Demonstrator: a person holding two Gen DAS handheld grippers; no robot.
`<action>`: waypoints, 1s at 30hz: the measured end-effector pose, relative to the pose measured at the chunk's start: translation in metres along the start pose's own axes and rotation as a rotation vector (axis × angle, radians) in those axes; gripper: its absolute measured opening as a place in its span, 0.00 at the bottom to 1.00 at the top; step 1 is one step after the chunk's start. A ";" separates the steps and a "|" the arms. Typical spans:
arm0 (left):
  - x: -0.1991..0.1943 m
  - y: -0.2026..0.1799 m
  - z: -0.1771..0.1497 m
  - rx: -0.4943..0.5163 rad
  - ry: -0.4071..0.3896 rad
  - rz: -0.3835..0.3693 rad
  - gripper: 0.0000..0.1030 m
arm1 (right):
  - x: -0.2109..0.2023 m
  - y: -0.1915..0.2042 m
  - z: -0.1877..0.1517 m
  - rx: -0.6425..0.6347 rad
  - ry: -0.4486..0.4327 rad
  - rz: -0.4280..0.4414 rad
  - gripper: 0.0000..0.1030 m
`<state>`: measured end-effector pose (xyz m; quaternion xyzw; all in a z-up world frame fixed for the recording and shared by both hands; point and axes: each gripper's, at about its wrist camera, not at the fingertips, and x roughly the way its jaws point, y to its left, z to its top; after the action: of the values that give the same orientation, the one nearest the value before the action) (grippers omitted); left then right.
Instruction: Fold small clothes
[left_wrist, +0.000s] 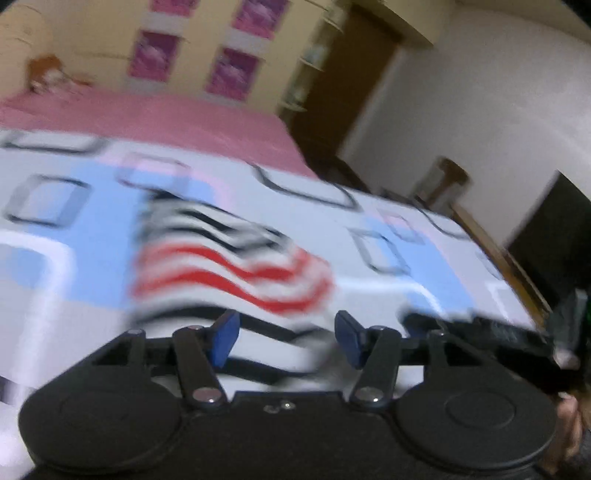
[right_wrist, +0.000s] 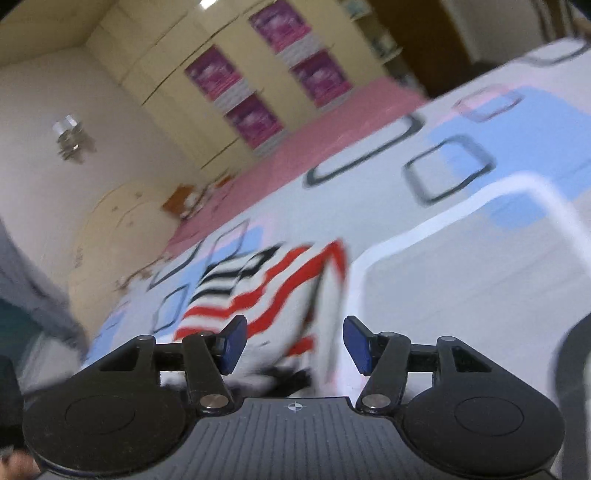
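Both views are smeared with motion, but the main facts read clearly enough: the left gripper (left_wrist: 286, 338) has its 2 blue pads spread apart with nothing pinched between them, and just ahead of it, partly passing under the gap between the fingers, lies the striped garment (left_wrist: 229, 266), white with red and black wavy bands. From the right wrist the right gripper (right_wrist: 293, 345) shows the same story, pads parted and empty, the same striped garment (right_wrist: 266, 291) sitting directly in front of the fingertips and a little to the left of them, its near edge running down toward the gap. The cloth rests on the patterned bedsheet (left_wrist: 74, 295), blue and white with dark rounded squares, and a pink blanket (left_wrist: 166, 118) stretches away beyond it. Judging by the shape, the garment looks compact and bunched rather than spread flat, with 1 edge standing up as a ridge in the right view, so at least 1 fold seems made; the blur keeps me from counting layers. Neither gripper holds it now, so what is left, by my reading, is flattening that raised edge and perhaps 1 more fold to finish it.
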<state>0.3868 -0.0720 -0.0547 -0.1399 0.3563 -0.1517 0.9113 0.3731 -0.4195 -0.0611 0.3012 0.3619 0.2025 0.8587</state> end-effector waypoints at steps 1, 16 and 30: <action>0.002 0.016 0.004 -0.009 0.007 0.022 0.42 | 0.007 0.004 -0.002 0.003 0.029 0.007 0.56; 0.049 0.071 0.009 -0.056 0.092 -0.040 0.35 | 0.081 0.034 -0.012 -0.135 0.194 -0.121 0.25; 0.066 0.045 0.030 0.262 0.135 -0.094 0.30 | 0.060 0.036 -0.023 -0.263 0.046 -0.243 0.55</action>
<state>0.4618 -0.0517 -0.0903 -0.0258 0.3869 -0.2483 0.8877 0.3908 -0.3498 -0.0800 0.1356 0.3855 0.1495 0.9004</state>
